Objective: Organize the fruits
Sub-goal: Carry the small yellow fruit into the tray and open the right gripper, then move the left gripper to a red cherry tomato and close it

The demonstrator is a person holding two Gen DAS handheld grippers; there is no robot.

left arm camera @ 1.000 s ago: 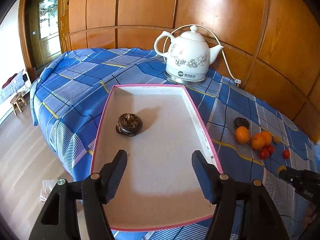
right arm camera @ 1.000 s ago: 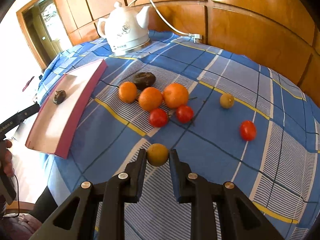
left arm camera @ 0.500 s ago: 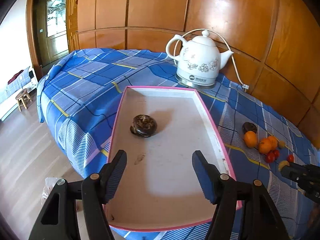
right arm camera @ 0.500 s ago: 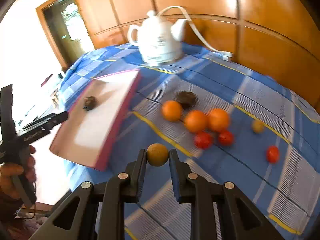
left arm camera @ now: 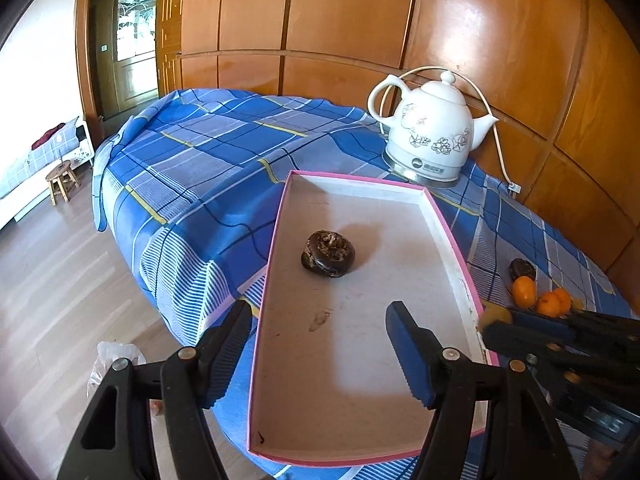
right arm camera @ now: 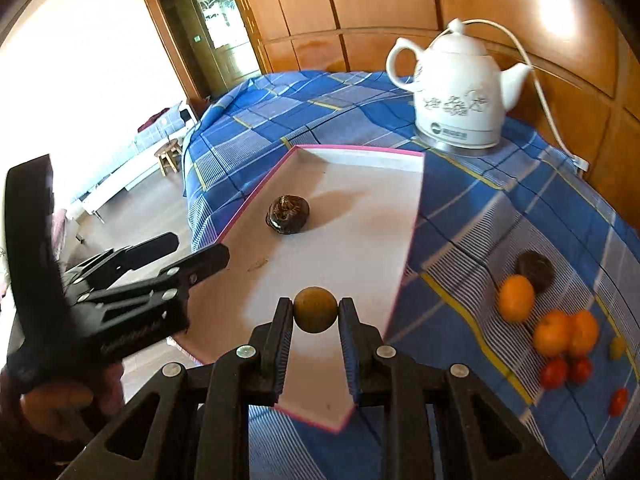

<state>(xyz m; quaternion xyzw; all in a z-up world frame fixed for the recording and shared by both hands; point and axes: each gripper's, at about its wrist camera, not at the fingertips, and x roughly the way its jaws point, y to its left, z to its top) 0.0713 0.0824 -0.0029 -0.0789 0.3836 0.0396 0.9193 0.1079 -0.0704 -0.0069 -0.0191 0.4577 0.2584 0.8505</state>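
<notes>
One round yellow fruit point(right arm camera: 315, 309) sits clamped in right tool point(right arm camera: 315, 314); left tool point(left arm camera: 318, 354) gapes empty.

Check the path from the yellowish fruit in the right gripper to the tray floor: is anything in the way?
Nothing visible blocks it. The right gripper holds the yellowish fruit over the near end of the tray, whose floor there is bare. The dark fruit lies farther in, and the left gripper sits off to the side.
</notes>
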